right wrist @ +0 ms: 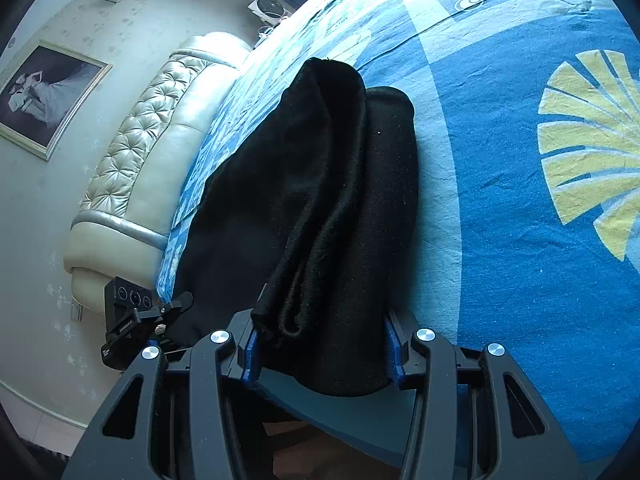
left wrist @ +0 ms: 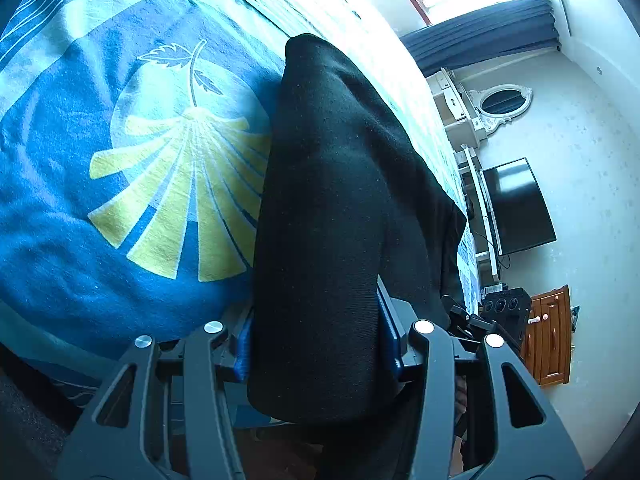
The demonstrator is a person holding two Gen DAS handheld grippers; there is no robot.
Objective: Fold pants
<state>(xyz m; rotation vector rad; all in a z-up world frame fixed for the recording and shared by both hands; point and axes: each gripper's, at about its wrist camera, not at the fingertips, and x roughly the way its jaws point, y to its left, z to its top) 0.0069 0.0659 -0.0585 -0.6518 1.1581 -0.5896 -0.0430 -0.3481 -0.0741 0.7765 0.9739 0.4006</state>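
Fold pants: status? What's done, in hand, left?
Done: black pants already doubled into stacked layers on the blue bedspread. In hand: left hand-held gripper and right hand-held gripper each clamp a thick bundle of them. Left: lay it flat and release.

Black pants (left wrist: 328, 208), thick knit-like fabric, doubled over into a long bundle lying on the blue patterned bedspread (left wrist: 80, 208) near the bed's edge. Near end bunched, lifted slightly off the bed. Right wrist view: pants (right wrist: 320, 208) show several stacked layers, hemmed edges hanging at near end, far end rounded, resting on bedspread.
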